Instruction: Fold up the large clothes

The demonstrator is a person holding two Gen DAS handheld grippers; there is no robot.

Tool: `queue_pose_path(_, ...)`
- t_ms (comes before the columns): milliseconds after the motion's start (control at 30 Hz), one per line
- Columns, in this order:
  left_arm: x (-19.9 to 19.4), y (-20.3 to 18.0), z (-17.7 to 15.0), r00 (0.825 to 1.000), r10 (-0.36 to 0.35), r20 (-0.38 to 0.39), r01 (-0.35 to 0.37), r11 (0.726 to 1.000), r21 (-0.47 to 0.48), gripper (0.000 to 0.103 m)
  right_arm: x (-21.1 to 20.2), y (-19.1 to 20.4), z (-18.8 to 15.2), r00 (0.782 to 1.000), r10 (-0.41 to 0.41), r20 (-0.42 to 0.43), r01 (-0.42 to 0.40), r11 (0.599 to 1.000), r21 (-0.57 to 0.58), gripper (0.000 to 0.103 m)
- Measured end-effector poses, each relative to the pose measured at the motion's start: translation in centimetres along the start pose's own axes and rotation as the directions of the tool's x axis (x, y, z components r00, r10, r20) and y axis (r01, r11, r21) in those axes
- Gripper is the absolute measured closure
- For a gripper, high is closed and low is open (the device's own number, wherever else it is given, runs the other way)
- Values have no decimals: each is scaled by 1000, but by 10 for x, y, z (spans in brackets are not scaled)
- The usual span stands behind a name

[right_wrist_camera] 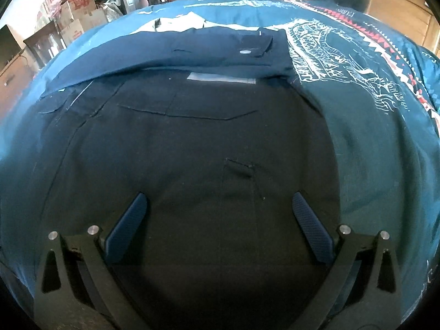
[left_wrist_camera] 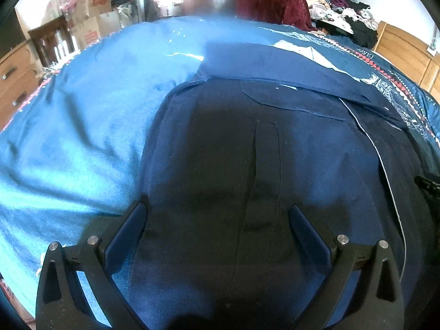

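Observation:
A dark navy garment (left_wrist_camera: 247,143) lies spread flat on a blue bedspread (left_wrist_camera: 82,126). It shows a sewn pleat down its middle and a flap pocket, with a folded part across its far side. My left gripper (left_wrist_camera: 217,209) hovers open just over the garment's left portion, nothing between its fingers. In the right wrist view the same navy garment (right_wrist_camera: 192,143) fills the middle, a folded sleeve with a button cuff (right_wrist_camera: 244,51) lying across the top. My right gripper (right_wrist_camera: 220,198) is open above the garment's centre, holding nothing.
The bedspread's white dragon print and red-white border (right_wrist_camera: 343,49) run along the right. A pile of clothes (left_wrist_camera: 335,2) and a maroon cloth (left_wrist_camera: 272,2) sit at the far side. Cardboard boxes (left_wrist_camera: 90,16), a wooden chair (left_wrist_camera: 52,41) and drawers (left_wrist_camera: 13,77) stand left.

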State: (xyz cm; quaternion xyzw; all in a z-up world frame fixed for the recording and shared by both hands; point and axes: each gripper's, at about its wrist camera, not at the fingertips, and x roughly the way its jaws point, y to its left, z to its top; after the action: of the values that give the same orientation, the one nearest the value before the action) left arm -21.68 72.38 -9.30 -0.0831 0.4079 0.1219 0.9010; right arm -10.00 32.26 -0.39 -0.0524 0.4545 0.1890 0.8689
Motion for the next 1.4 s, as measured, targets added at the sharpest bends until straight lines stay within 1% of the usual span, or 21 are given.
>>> queue_pose_path(200,0,0,0,1000,1,5,-1,1000,0,0,0,1,-1,1000,-2,11,2,1000,1,0)
queue_pose_path(467,1,0,1,1000,0,0,0,1000,-1,0,-1,0,-1,1000,3,3,-3,1000,1,0)
queue_pose_path(533,0,1,4,1000,-7,-22,7,1000,1,0,-1,1,1,1000,13,-22,-14,1000,-10,0)
queue_pose_path(567,-2,3,7,999,-18,-51,18,1000,-6,0,-1,1,3,998,30,-49,-31,999,-23,0)
queue_pose_path(600,-6,6,11,997,-31,-67,31,999,-13,1,-4,-1,7,993,66,-100,-71,997,-43,0)
queue_pose_path(633,-10,10,13,997,-43,-69,42,999,-16,4,-7,-3,9,985,102,-139,-110,992,-54,0)
queue_pose_path(700,-24,24,18,996,-62,-66,61,998,-17,4,-20,-13,8,957,200,-210,-216,975,-58,0)
queue_pose_path(733,-32,37,20,995,-77,-67,76,997,-26,4,-31,-23,5,937,268,-225,-283,958,-39,0)
queue_pose_path(767,-37,47,20,993,-98,-70,96,995,-38,4,-42,-36,-1,909,343,-237,-354,935,-4,0)
queue_pose_path(800,-45,61,20,990,-119,-71,115,992,-58,4,-49,-47,-6,890,385,-244,-390,920,27,0)
queue_pose_path(867,-55,85,15,987,-146,-72,138,984,-111,4,-59,-73,-19,855,449,-259,-435,893,113,0)
queue_pose_path(900,-58,97,12,981,-176,-81,162,975,-151,4,-61,-86,-27,825,499,-266,-470,866,169,0)
queue_pose_path(933,-59,107,8,973,-212,-88,192,963,-191,4,-61,-95,-35,802,533,-269,-491,845,210,0)
queue_pose_path(1000,-59,121,-1,958,-272,-90,243,938,-249,5,-58,-107,-49,771,573,-277,-511,817,267,1)
queue_pose_path(1033,-58,123,-5,952,-291,-97,258,931,-258,5,-56,-109,-57,759,582,-293,-512,811,283,7)
queue_pose_path(1067,-58,122,-9,947,-304,-105,270,928,-255,5,-55,-109,-60,752,584,-305,-512,809,289,14)
queue_pose_path(1100,-58,119,-12,942,-317,-111,283,927,-246,5,-52,-109,-65,743,588,-320,-514,807,292,17)
queue_pose_path(1167,-59,113,-15,928,-352,-119,320,920,-227,5,-50,-109,-66,740,587,-329,-513,808,290,23)
queue_pose_path(1200,-59,110,-16,924,-363,-123,331,918,-219,5,-49,-109,-65,745,582,-327,-507,812,290,24)
queue_pose_path(1267,-57,106,-15,921,-367,-129,337,918,-209,5,-43,-111,-61,746,582,-324,-501,811,303,25)
queue_pose_path(1400,-52,106,-15,915,-384,-123,351,909,-226,6,-46,-103,-63,753,559,-348,-491,828,269,24)
